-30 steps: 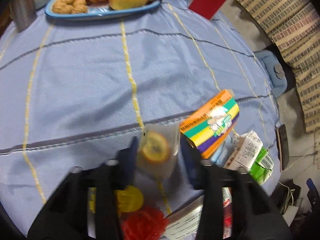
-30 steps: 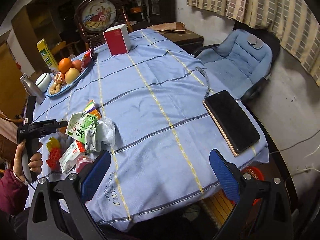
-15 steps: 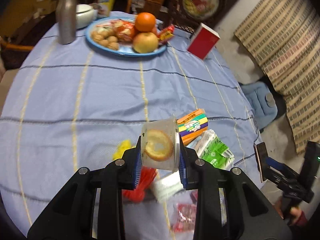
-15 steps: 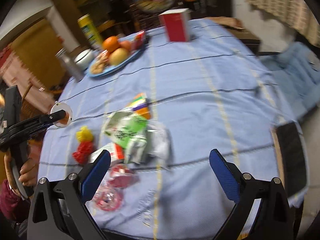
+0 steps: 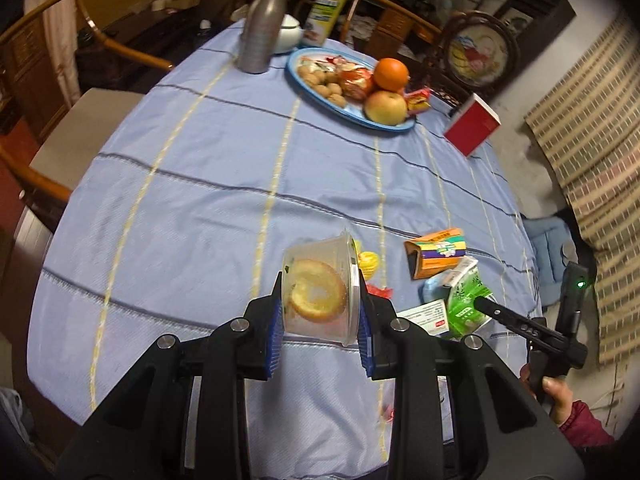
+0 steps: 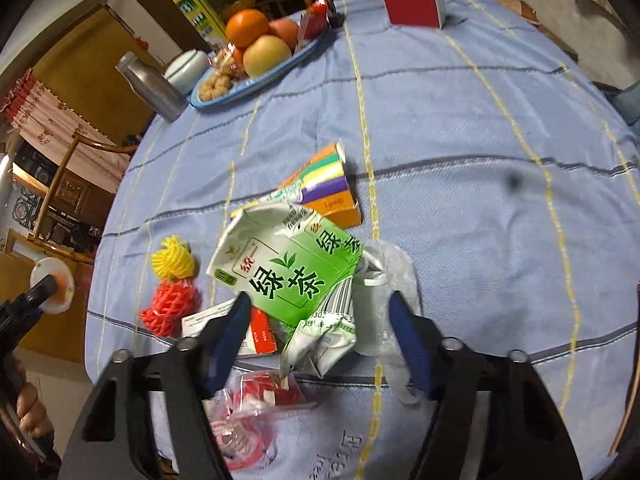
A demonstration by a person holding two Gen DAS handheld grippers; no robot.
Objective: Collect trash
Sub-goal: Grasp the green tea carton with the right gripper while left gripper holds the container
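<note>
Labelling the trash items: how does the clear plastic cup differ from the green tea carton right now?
The clear plastic cup is see-through, keeps its round shape and shows an orange slice inside; the green tea carton is opaque printed card, crushed and crumpled. The cup is clamped in the left gripper, lifted off the blue tablecloth; the carton lies on it in the litter pile, between the closing jaws of the right gripper, not yet pressed. Both are discarded drink containers.
</note>
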